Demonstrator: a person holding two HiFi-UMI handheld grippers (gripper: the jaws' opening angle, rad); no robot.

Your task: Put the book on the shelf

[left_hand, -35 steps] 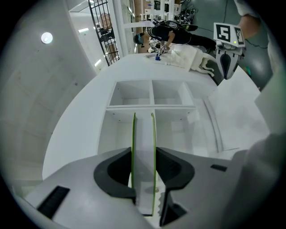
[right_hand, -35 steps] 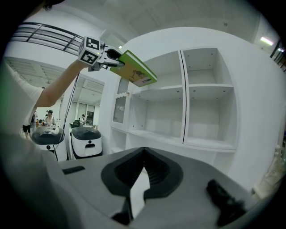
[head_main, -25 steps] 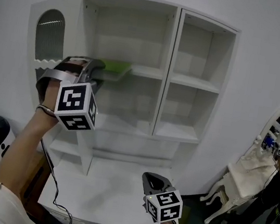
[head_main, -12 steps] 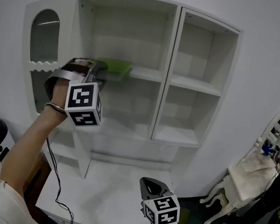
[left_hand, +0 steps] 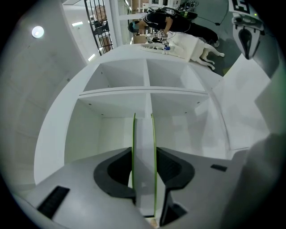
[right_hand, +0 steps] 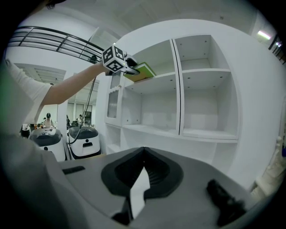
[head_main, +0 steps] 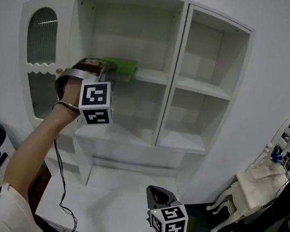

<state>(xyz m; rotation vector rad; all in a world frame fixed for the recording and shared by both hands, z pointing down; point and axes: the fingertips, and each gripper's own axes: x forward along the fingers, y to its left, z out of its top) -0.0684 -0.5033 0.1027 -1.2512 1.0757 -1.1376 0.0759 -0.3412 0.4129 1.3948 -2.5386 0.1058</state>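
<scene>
Right gripper view: right gripper (right_hand: pixel 143 150) has its jaws closed tip to tip with nothing between them. It sits low, in front of the bottom ledge of the shelf unit (head_main: pixel 175 63).

Left gripper (head_main: pixel 108 71) is held level at the unit's upper-left compartment, clamped on the green book (left_hand: pixel 144 147), with pads pressing both covers.

The book lies flat. Its far end is inside that compartment, just above the shelf board (head_main: pixel 151 76). Contact with the board cannot be made out.

The unit's other compartments show only white board.

A white chair (head_main: pixel 257 182) stands to the right of the unit.
</scene>
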